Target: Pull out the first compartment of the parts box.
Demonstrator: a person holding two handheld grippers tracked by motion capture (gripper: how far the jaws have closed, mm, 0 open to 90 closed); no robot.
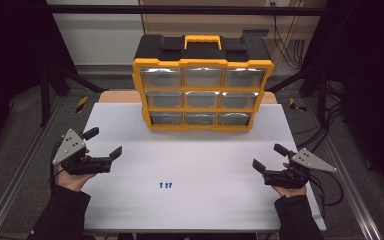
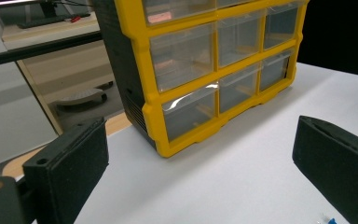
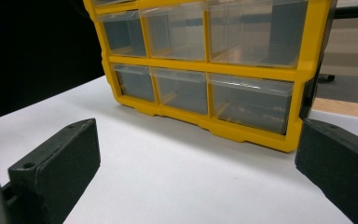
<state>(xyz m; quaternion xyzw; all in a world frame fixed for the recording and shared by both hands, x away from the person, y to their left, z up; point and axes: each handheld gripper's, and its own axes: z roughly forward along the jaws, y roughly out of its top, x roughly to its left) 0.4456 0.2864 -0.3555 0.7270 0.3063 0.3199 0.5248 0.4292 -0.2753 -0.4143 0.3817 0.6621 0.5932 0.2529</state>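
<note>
A yellow and black organizer box (image 1: 202, 85) with clear drawers stands upright at the back of the white table (image 1: 130, 130); it also appears in the left gripper view (image 2: 205, 70) and the right gripper view (image 3: 205, 60). All its drawers look closed. Three small blue screws (image 1: 165, 185) lie near the front middle of the table, and one blue screw (image 2: 330, 220) peeks in beside the right jaw. My left gripper (image 1: 103, 142) is open at the table's left edge, empty. At the right edge my right gripper (image 1: 269, 157) is open and empty too.
A black frame and rails surround the table. Cables (image 1: 325, 145) hang at the right side. A wooden board edge (image 1: 120, 96) shows behind the white table top, next to the box.
</note>
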